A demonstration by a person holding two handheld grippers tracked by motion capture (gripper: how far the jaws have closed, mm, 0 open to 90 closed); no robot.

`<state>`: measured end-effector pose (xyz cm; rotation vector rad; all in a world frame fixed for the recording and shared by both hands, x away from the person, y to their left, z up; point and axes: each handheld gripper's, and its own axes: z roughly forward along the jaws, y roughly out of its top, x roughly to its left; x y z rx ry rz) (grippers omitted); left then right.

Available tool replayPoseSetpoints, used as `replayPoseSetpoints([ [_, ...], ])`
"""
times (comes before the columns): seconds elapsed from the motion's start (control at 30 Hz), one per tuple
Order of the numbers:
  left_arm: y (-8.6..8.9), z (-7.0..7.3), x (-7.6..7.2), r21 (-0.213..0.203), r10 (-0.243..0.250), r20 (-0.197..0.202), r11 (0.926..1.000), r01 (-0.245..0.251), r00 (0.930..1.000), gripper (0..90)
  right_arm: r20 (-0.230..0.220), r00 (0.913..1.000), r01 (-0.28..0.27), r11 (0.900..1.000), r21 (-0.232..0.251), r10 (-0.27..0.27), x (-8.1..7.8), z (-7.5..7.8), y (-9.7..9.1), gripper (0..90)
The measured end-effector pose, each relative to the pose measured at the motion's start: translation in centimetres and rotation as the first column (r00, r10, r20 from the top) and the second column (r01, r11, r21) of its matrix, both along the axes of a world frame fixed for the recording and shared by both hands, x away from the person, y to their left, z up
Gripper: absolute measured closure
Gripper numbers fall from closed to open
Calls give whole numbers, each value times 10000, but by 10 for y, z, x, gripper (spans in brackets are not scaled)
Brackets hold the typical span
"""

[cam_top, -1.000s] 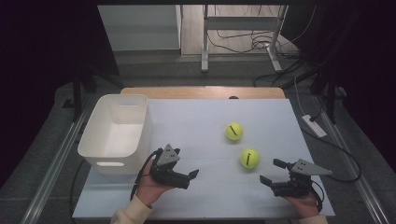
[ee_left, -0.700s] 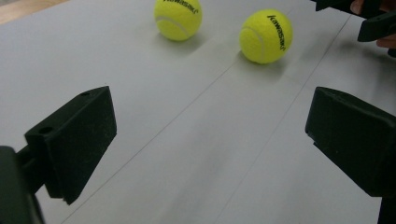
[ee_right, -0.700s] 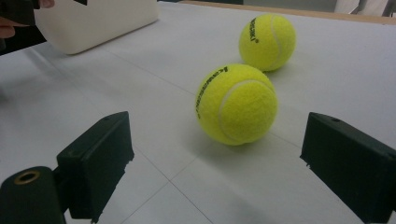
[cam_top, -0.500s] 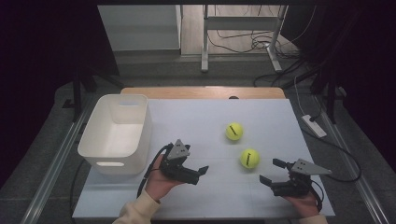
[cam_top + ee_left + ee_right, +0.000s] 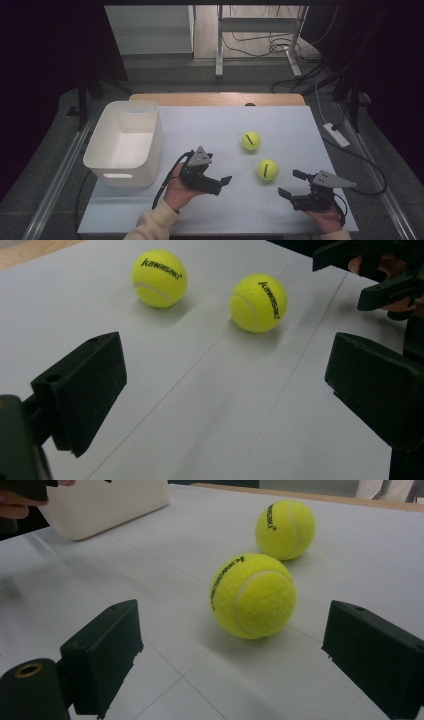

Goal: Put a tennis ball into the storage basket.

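Two yellow tennis balls sit loose on the white counter: the nearer tennis ball lies just ahead of the right gripper, and the farther tennis ball rests a little beyond it, close by but apart. The white bin stands empty at the counter's left. Both grippers have their fingers spread wide and hold nothing; the left gripper points across the counter toward the balls, and in its own view both balls lie ahead of its open jaws.

The main risk is that a ball rolls. Nothing blocks either ball on the smooth, flat sheet, so a finger that touches off-centre would likely push the ball away rather than trap it. The nearer ball could knock the farther one, and either could then run toward the counter's right or far edge, which appear to have no lip. A second risk is a clash: both grippers aim at the same small area, and the right gripper's fingers already show at the top right of the left gripper view.

Open room is generous. The counter between the bin and the balls is bare, as is the front strip between the hands. The bin's wall limits movement to the left.
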<state>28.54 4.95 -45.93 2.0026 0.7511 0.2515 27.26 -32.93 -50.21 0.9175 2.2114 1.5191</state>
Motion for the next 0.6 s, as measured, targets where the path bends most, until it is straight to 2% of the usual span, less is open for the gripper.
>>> replayPoseSetpoints([
  [0.1,-6,-1,3,136,-90,-22,9999,90,10000,43,-19,10000,-64,10000,-60,64,-1,-1,1,82],
  [0.6,-22,2,20,106,-238,-171,9997,240,9996,45,-5,9999,-114,9998,-152,114,0,-2,2,82],
])
